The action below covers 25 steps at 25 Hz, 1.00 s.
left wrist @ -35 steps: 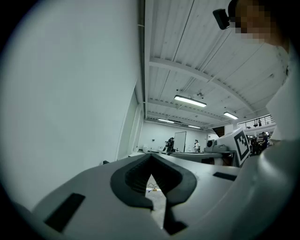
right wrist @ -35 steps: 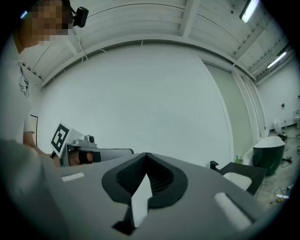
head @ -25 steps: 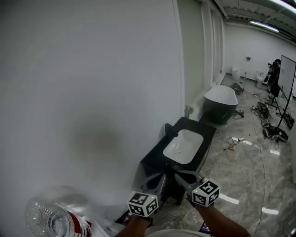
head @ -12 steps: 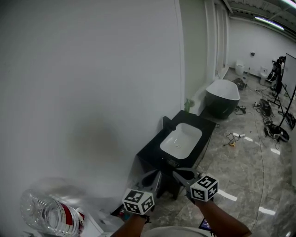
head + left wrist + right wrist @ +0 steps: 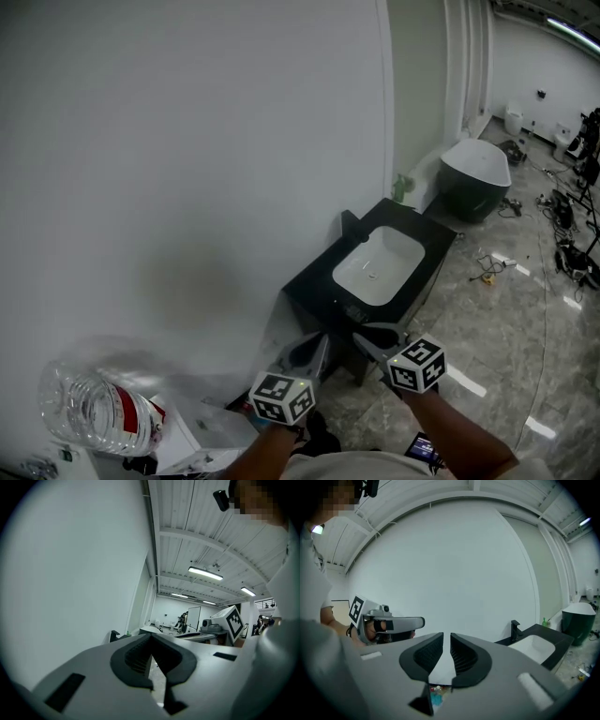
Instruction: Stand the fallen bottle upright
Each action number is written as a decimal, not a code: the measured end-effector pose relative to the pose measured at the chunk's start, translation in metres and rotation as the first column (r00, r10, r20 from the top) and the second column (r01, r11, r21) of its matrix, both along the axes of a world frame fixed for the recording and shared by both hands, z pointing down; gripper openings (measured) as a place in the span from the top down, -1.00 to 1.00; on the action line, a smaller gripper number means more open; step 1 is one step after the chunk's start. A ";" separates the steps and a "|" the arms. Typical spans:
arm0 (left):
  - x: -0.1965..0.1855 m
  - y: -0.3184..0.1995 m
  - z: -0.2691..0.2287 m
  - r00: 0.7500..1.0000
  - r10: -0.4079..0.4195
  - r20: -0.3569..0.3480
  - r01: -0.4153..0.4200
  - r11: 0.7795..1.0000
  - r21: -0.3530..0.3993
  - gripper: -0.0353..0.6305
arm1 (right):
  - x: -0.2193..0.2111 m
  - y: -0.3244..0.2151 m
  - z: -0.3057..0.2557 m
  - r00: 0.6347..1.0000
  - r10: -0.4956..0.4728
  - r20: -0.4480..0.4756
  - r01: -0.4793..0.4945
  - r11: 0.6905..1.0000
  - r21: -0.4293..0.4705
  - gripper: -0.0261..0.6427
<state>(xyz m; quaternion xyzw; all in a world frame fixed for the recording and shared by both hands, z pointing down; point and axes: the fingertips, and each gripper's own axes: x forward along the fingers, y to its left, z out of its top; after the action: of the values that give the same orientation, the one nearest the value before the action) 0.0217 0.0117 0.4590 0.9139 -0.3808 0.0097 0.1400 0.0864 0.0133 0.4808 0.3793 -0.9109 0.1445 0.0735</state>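
One clear plastic bottle [image 5: 89,419] with a red label lies on its side at the lower left, well apart from both grey grippers. The left gripper [image 5: 312,349] has its ribbed black fingers pressed together, empty. On the right gripper [image 5: 372,339] the fingers are opening, with a narrow gap and nothing between.

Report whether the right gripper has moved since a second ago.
Cannot tell: the head view itself shifted, and the right gripper stays just below the near edge of the black sink counter. Its jaws are opening, with nothing between them.
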 end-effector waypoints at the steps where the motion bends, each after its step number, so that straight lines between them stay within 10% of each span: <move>1: 0.001 -0.007 0.002 1.000 0.000 0.002 0.000 1.000 -0.003 0.88 | 0.001 -0.008 0.004 1.000 -0.004 -0.003 0.004 1.000 -0.010 0.78; 17: -0.018 -0.194 0.048 0.990 0.138 -0.042 -0.140 0.990 -0.032 0.88 | -0.011 -0.207 0.118 0.973 0.001 -0.233 -0.060 0.967 -0.247 0.64; 25: -0.009 -0.217 0.069 0.987 0.150 -0.064 -0.156 0.982 -0.105 0.88 | -0.017 -0.249 0.252 0.862 -0.359 -0.358 0.055 0.768 -0.638 0.50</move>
<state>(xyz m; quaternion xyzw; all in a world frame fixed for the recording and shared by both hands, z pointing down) 0.0123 -0.2053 0.5278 0.9314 -0.3042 0.0156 0.1992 0.0693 -0.2358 0.7331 0.2520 -0.8083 0.3258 0.4206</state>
